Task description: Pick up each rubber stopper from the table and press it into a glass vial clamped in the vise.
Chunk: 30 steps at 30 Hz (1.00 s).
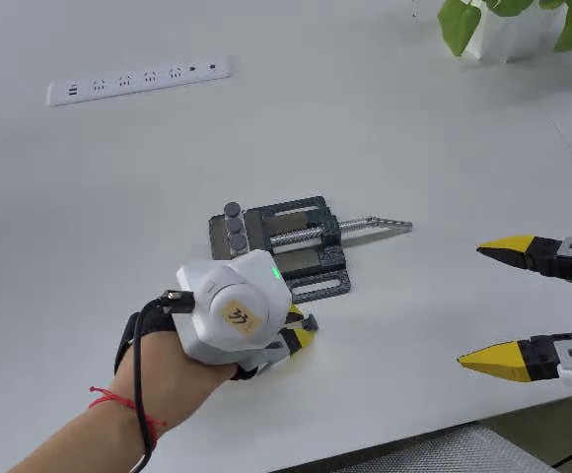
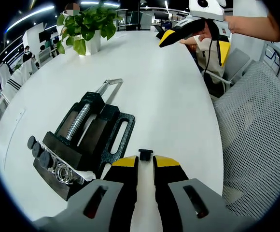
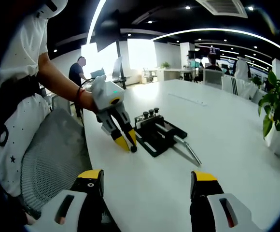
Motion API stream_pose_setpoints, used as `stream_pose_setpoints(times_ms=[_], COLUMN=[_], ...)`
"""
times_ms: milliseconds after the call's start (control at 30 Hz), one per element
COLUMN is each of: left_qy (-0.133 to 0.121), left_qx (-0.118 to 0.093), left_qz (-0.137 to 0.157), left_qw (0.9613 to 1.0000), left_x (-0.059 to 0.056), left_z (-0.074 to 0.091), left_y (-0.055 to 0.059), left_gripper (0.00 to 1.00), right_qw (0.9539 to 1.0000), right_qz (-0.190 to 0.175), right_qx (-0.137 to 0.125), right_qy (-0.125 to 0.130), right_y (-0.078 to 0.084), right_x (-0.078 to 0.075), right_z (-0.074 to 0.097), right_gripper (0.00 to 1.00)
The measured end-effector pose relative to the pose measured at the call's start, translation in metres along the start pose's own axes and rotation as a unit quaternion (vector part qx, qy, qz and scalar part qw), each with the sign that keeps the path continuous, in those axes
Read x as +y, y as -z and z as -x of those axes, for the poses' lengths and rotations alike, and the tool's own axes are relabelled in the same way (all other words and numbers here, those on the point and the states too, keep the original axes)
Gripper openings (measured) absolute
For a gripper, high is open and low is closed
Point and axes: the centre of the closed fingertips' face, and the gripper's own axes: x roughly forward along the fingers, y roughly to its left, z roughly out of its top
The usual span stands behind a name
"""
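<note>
Left gripper (image 2: 146,160) pinches 1 stopper (image 2: 145,153) beside the vise (image 2: 94,130) (right gripper (image 3: 148,175) gapes).

Vise (image 1: 301,248) mid-table (image 1: 414,128); power strip (image 1: 138,81) behind-left; plant (image 1: 508,18) behind-right

White table (image 1: 385,118), dark vise (image 1: 296,246) near its front edge, white power strip (image 1: 138,81) farther back, potted plant (image 1: 508,25) far right

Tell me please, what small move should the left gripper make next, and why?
Probably lift the left gripper and carry it to the vise. Its jaws look closed on a rubber stopper, and beside three stoppered vials an open glass vial seems to wait there.
</note>
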Motion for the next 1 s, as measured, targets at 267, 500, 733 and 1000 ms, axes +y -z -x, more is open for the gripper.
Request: stream_pose_setpoints(times_ms=[267,500,733,1000], left_qy=[0.001,0.0,0.002,0.005], left_qx=[0.004,0.006,0.006,0.004], left_qz=[0.002,0.003,0.002,0.001], left_qw=[1.0,1.0,1.0,1.0], left_x=[-0.0009,0.001,0.0004,-0.0002], left_z=[-0.0013,-0.0023,-0.0022,-0.0029], left_y=[0.0011,0.0024,0.0016,0.0011], left_gripper=[0.07,0.06,0.06,0.05], right_qw=[1.0,1.0,1.0,1.0], right_qz=[-0.001,-0.002,-0.001,-0.002], right_qx=[-0.001,0.001,-0.001,0.001], right_qy=[0.002,-0.002,-0.002,-0.005], right_y=[-0.0028,-0.0015,-0.0003,-0.0028], right_x=[-0.0004,0.0001,-0.0024,0.0008], right_z=[-0.0006,-0.0024,-0.0029,-0.0056], right_gripper=[0.7,0.7,0.7,0.7])
